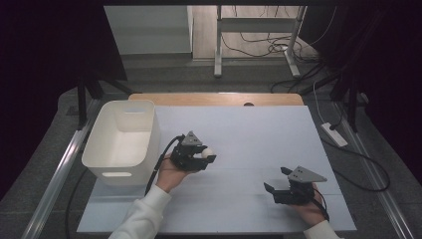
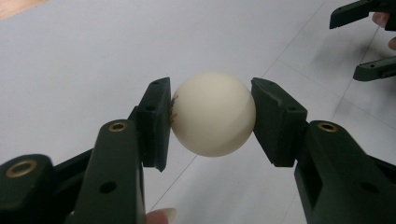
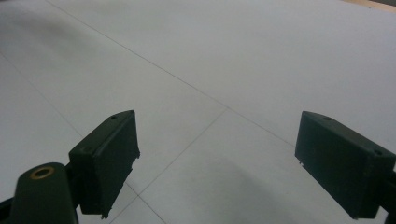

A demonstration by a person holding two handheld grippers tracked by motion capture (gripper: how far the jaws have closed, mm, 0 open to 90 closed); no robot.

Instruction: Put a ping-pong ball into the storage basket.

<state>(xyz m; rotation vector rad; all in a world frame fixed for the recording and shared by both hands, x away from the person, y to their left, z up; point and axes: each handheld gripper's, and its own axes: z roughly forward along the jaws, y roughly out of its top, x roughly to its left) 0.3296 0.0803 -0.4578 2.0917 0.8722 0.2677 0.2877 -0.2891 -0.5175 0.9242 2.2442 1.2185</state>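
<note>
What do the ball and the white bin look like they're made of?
Ball: probably thin, hard plastic, like a table tennis ball; it is cream and matte with a soft sheen, and a small reddish print shows at one side. Bin: likely moulded plastic, white and smooth, with rounded corners and a handle slot cut in its near wall.

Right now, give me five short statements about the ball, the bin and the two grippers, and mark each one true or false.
1. The left gripper is shut on the white ball. True.
2. The right gripper holds a second ball. False: its jaws stand open with nothing between them.
3. The white bin stands at the table's left side. True.
4. The ball lies inside the bin. False: it is in the left gripper, to the right of the bin.
5. The right gripper rests in the bin. False: it is over the white table top.
</note>
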